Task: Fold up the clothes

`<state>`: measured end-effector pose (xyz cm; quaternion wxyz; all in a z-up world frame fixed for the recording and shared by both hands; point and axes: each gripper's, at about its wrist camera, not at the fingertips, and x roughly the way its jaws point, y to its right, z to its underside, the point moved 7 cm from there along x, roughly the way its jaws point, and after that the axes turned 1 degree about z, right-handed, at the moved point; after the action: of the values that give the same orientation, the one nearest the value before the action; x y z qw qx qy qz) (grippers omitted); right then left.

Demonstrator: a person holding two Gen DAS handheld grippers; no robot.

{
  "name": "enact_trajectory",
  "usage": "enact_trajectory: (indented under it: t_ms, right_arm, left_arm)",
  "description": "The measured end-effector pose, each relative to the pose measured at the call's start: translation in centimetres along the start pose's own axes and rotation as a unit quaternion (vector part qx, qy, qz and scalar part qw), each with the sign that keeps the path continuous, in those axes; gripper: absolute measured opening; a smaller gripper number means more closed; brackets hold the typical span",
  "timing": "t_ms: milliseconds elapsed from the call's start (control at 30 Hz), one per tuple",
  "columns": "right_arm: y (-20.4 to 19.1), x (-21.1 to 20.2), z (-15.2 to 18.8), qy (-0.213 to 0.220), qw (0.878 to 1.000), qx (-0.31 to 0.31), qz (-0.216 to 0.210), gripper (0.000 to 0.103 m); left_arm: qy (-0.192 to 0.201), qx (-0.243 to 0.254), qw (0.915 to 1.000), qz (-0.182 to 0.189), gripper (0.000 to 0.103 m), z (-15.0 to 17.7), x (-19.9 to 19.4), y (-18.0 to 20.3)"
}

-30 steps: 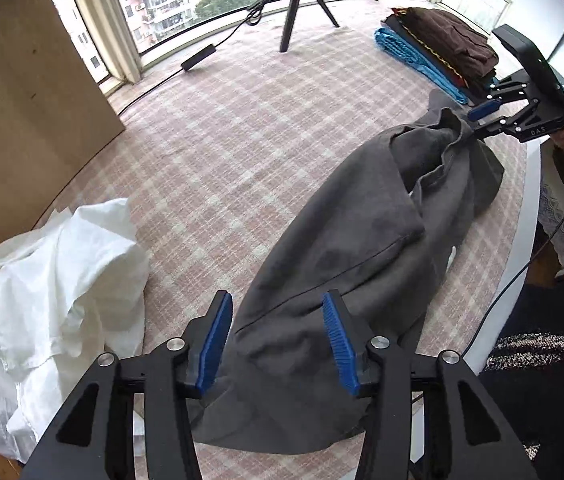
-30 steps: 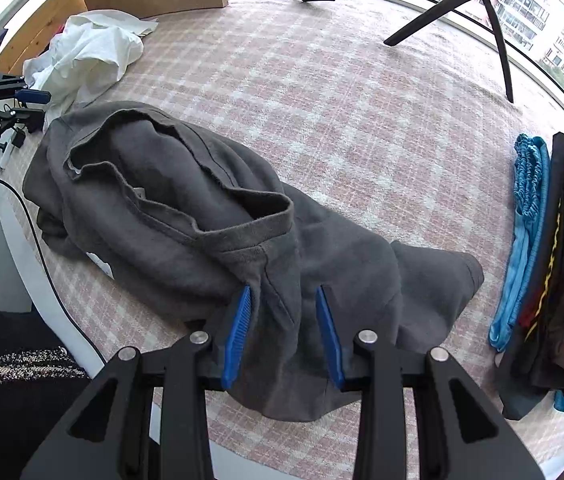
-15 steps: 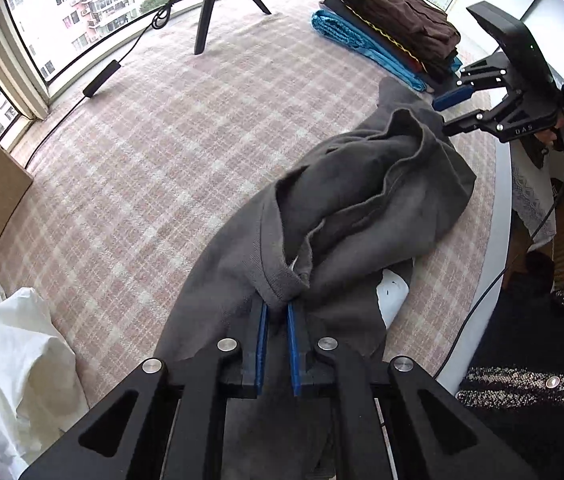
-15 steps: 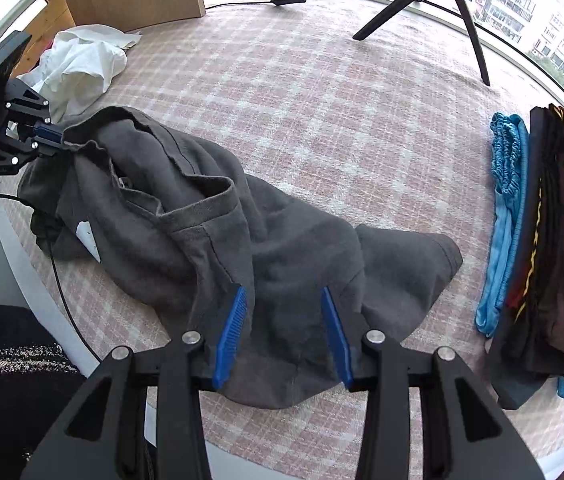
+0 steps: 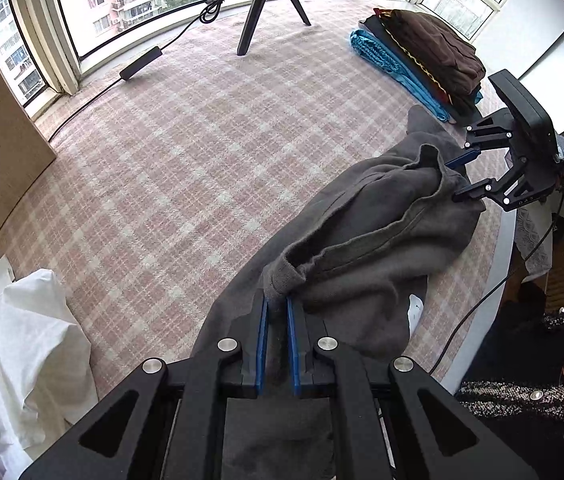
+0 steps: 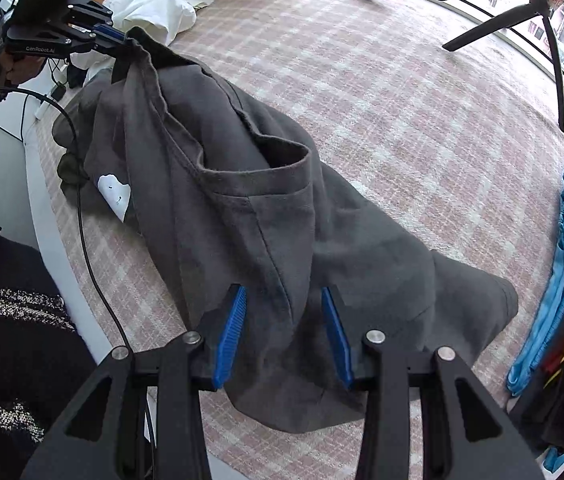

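Your left gripper has just closed and now pinches a hem of the grey garment lying on the plaid cloth – your right gripper hovers half-open over it, beside the folded pile.

I see a dark grey garment lying rumpled across the pink plaid cloth, one hemmed edge lifted; its white tag shows, possibly a care label.
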<state>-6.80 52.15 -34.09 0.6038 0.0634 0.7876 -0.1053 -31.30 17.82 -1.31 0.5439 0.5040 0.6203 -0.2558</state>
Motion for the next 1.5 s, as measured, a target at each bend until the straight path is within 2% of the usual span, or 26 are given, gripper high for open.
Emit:
enact_trajectory:
  t_ms: [33,67,100,200,300,367,467,533,733,900,933,967,1000,1033,1133,1233,1267,1300,1333,1367,1433,1500]
  right_arm:
    - [0.2,0.0,-0.2,0.006,1.0,0.002,0.001,0.033]
    - [0.4,-0.2,-0.5,0.012,1.0,0.008,-0.003,0.011]
    - [0.6,-0.7,-0.9,0.018,1.0,0.013,-0.007,0.003]
    - [1.4,-3.1,-2.5,0.062,0.998,0.021,-0.003,0.003]
    - [2.6,-3.7,-3.3,0.072,0.996,0.046,-0.006,0.003]
    - [3.1,-2.8,-3.0,0.054,0.997,0.053,-0.002,0.003]
    - [2.9,-1.4,-2.2,0.034,0.998,0.051,0.003,0.003]
    - [3.2,-1.3,-1.8,0.033,0.998,0.061,0.005,0.003]
    - [6.2,-1.2,0.4,0.008,0.992,0.125,0.022,0.003]
    - [6.2,-0.6,0.3,0.001,0.991,0.133,0.023,0.003]
    - [6.1,-0.3,0.2,-0.003,0.991,0.131,0.025,0.003]
    - [6.0,0.0,0.1,-0.006,0.991,0.129,0.027,0.003]
    - [6.0,0.1,-0.1,-0.008,0.991,0.129,0.027,0.003]
    - [6.0,0.2,-0.2,-0.009,0.991,0.13,0.027,0.003]
    - [5.7,-0.1,-0.9,-0.004,0.992,0.127,0.028,0.003]
    - [5.4,-1.5,-1.9,0.018,0.992,0.125,0.021,0.003]
    - [5.4,-2.1,-2.3,0.029,0.991,0.13,0.014,0.003]
    - [5.5,-2.5,-2.7,0.038,0.99,0.135,0.01,0.003]
    - [5.4,-2.3,-3.0,0.036,0.99,0.133,0.012,0.003]
    - [5.2,-2.0,-3.1,0.03,0.991,0.127,0.015,0.003]
    - [4.8,-1.3,-3.4,0.018,0.993,0.115,0.023,0.003]
    - [4.7,-1.1,-3.5,0.011,0.994,0.109,0.02,0.003]
  left_arm:
    - [0.002,0.001,1.0,-0.003,0.008,-0.2,-0.4,-0.1]
    - [0.008,0.003,0.9999,-0.006,0.008,-0.4,-0.9,-0.2]
    - [0.013,0.005,0.9999,-0.008,0.008,-0.7,-1.4,-0.4]
    - [0.022,-0.006,0.9997,-0.005,0.008,-1.5,-1.7,-1.4]
    - [0.008,-0.004,0.9999,-0.009,0.011,-1.3,-0.2,-2.2]
    - [-0.006,-0.003,0.9998,-0.016,0.03,-0.5,0.7,-2.8]
    - [-0.02,-0.004,0.9998,0.0,0.041,1.0,1.2,-3.3]
    - [-0.034,-0.002,0.9994,-0.005,0.047,1.9,1.6,-3.6]
    - [-0.058,0.037,0.9976,-0.001,0.047,3.6,2.4,-3.1]
    - [-0.092,0.049,0.9945,-0.001,0.044,5.4,3.7,-3.3]
    - [-0.094,0.047,0.9944,-0.002,0.035,5.6,3.7,-3.4]
    - [-0.094,0.042,0.9947,-0.002,0.017,5.8,3.7,-3.5]
    - [-0.092,0.035,0.9952,-0.003,0.009,5.8,3.5,-3.7]
    - [-0.09,0.027,0.9955,-0.005,0.005,5.9,3.4,-3.9]
    - [-0.071,0.017,0.9973,-0.009,0.004,5.7,2.1,-4.0]
    - [-0.001,-0.028,0.9995,0.017,0.004,4.0,-0.8,-5.4]
    - [0.015,-0.055,0.9982,0.017,0.009,3.7,-1.0,-6.9]
    - [0.018,-0.08,0.9966,0.009,0.011,3.6,-0.7,-8.4]
    - [-0.005,-0.097,0.9952,-0.016,0.011,4.1,0.3,-9.7]
    - [-0.025,-0.097,0.9945,-0.03,0.011,4.7,1.2,-10.1]
    - [-0.032,-0.059,0.9974,-0.026,0.011,5.0,1.6,-8.4]
    - [-0.024,-0.006,0.9997,-0.006,0.023,4.3,1.4,-5.6]
